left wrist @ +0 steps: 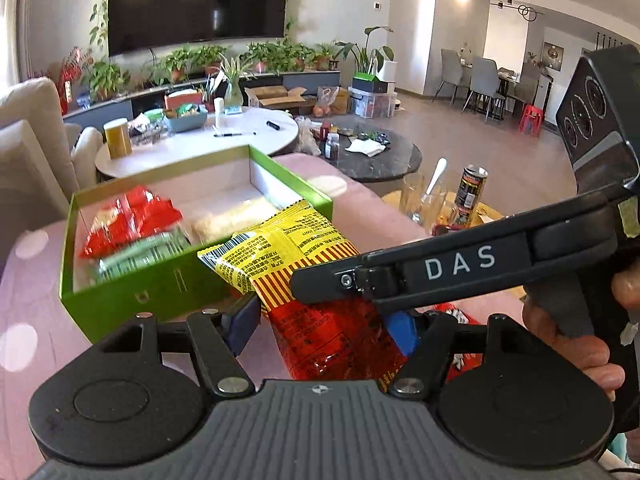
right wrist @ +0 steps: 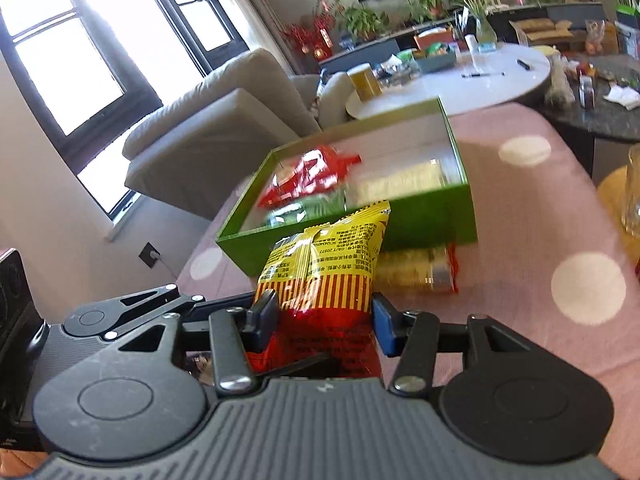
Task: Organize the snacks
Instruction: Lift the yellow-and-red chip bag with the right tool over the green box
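Note:
A yellow and red snack packet [right wrist: 332,264] is clamped between the fingers of my right gripper [right wrist: 324,320] and held just in front of the green box [right wrist: 424,216]. The box holds a red packet [right wrist: 308,176], a green packet [right wrist: 308,208] and a pale packet [right wrist: 400,184]. In the left wrist view the same yellow packet [left wrist: 288,248] lies between the fingers of my left gripper [left wrist: 328,324], which stand wide and open, and the right gripper crosses over it near the green box [left wrist: 152,292]. Another packet [right wrist: 420,272] lies on the cloth beside the box.
The box sits on a pink dotted cloth [right wrist: 560,240]. A glass with a spoon [left wrist: 424,196] and a can [left wrist: 468,196] stand to the right. A white round table [left wrist: 200,140], a dark round table [left wrist: 380,156] and a beige sofa [right wrist: 216,120] lie beyond.

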Motion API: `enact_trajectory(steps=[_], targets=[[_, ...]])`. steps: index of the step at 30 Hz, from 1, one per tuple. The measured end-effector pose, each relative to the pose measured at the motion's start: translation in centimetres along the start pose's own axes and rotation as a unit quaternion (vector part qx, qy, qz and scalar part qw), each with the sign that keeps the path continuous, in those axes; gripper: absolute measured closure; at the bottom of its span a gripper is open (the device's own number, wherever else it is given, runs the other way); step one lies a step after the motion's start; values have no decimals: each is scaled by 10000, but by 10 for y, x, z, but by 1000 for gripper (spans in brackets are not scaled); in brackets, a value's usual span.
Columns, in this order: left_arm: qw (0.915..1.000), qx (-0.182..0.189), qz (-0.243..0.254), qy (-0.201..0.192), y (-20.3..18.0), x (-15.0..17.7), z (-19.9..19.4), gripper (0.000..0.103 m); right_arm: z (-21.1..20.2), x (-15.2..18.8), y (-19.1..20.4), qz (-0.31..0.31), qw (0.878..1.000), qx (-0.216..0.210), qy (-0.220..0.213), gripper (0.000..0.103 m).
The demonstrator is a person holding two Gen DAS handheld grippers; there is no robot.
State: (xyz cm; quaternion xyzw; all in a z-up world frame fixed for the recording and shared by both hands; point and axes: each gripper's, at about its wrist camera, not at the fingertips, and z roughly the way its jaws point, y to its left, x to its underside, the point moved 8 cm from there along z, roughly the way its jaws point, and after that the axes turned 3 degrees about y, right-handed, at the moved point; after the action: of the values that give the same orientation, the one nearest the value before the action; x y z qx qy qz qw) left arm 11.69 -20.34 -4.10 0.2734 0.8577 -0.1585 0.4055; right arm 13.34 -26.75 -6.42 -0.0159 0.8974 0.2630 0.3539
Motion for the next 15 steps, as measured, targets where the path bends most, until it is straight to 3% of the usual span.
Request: enact_trajectory(steps=[15], targets=[[9995,-149,52,-256,24,-50,33,39,24,-53,-6,-130,9996,85,-220,51]])
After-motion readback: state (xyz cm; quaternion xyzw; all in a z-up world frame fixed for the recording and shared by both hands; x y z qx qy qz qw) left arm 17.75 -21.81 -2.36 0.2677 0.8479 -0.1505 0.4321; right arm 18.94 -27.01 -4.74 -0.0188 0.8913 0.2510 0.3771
